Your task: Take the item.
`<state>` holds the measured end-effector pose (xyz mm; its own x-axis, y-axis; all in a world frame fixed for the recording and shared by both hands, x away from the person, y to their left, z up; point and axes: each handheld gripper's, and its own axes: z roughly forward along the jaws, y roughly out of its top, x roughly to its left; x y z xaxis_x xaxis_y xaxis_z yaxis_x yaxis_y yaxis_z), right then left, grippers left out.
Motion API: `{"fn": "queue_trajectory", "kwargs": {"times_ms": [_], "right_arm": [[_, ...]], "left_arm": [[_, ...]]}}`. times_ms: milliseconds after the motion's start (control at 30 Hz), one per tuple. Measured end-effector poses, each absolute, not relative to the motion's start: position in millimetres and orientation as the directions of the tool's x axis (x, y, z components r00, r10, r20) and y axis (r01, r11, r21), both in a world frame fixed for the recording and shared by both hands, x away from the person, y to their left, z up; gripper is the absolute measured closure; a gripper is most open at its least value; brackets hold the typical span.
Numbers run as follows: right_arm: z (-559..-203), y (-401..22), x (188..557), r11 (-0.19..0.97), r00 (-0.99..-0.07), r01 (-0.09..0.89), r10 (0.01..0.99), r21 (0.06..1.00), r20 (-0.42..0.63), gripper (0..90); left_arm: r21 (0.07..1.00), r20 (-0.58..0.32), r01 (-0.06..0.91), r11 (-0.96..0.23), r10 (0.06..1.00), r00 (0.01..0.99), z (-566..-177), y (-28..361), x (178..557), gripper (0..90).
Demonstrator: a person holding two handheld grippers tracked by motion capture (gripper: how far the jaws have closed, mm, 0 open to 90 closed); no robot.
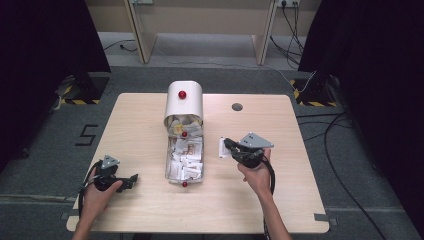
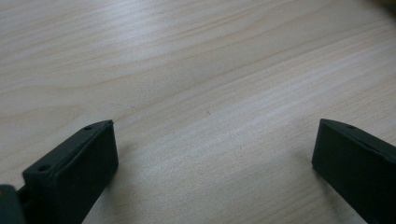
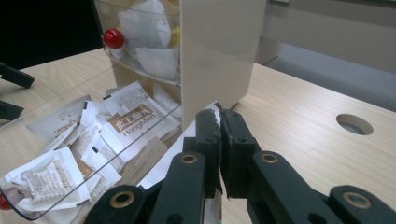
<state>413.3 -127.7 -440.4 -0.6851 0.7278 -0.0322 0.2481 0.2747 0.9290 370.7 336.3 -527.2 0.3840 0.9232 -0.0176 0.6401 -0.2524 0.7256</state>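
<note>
Black jaws of the right gripper [image 3: 219, 135] were pinched tight on a white packet [image 1: 223, 148], just right of the clear box [image 1: 184, 155] full of packets. It still had to go somewhere. Left of the box, the left gripper [image 1: 131, 179] rested wide open and empty on the pale wooden table [image 1: 140, 120], with grey floor [image 1: 45, 165] around.

The white packet [image 3: 205, 140] clamped in the right gripper [image 3: 218, 116] is mostly hidden behind the black jaws, so its print cannot be read. In the left gripper view both jaws are cut off by the bottom edge. The sachets [image 1: 185, 160] in the clear drawer [image 1: 169, 172] are too small to read from the high view.
</note>
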Motion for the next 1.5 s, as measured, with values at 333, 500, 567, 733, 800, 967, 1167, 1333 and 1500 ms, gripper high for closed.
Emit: {"fn": "queue_trajectory", "kwargs": {"times_ms": [333, 500, 567, 733, 800, 967, 1167, 1333, 1500], "right_arm": [[-448.0, -134.2, 419.0, 0.272, -0.668, 0.275, 0.744, 0.922, -0.02, 86.9], [-450.6, -136.2, 420.7, 0.271, -0.663, 0.282, 0.749, 0.92, -0.017, 86.9], [-452.1, -137.1, 421.6, 0.272, -0.66, 0.287, 0.751, 0.919, -0.016, 86.9], [-458.7, -138.3, 424.8, 0.276, -0.655, 0.307, 0.756, 0.911, -0.008, 86.9], [-461.1, -138.4, 425.7, 0.281, -0.654, 0.311, 0.757, 0.908, -0.01, 86.9], [-466.2, -138.4, 427.7, 0.286, -0.651, 0.323, 0.759, 0.902, -0.007, 86.9], [-472.1, -139.0, 430.2, 0.29, -0.647, 0.339, 0.763, 0.895, -0.002, 86.9], [-477.6, -138.5, 432.4, 0.296, -0.645, 0.353, 0.764, 0.888, 0.001, 86.9], [-482.4, -136.1, 433.7, 0.308, -0.647, 0.362, 0.763, 0.88, -0.001, 86.9]], "left_arm": [[0.726, -0.017, 0.64, -0.253, 0.923, 0.384, -527.2, 336.3, 370.7, 0.0], [0.726, -0.017, 0.64, -0.253, 0.923, 0.384, -527.2, 336.3, 370.7, 0.0], [0.726, -0.017, 0.64, -0.253, 0.923, 0.384, -527.2, 336.3, 370.7, 0.0], [0.725, -0.017, 0.64, -0.253, 0.923, 0.384, -527.2, 336.3, 370.7, 0.0], [0.726, -0.017, 0.64, -0.252, 0.923, 0.384, -527.2, 336.3, 370.7, 0.0], [0.725, -0.017, 0.64, -0.253, 0.923, 0.384, -527.2, 336.3, 370.7, 0.0], [0.725, -0.017, 0.64, -0.253, 0.923, 0.384, -527.2, 336.3, 370.7, 0.0], [0.726, -0.017, 0.64, -0.252, 0.923, 0.384, -527.2, 336.3, 370.7, 0.0], [0.726, -0.018, 0.64, -0.253, 0.923, 0.385, -527.2, 336.3, 370.7, 0.0]]}}
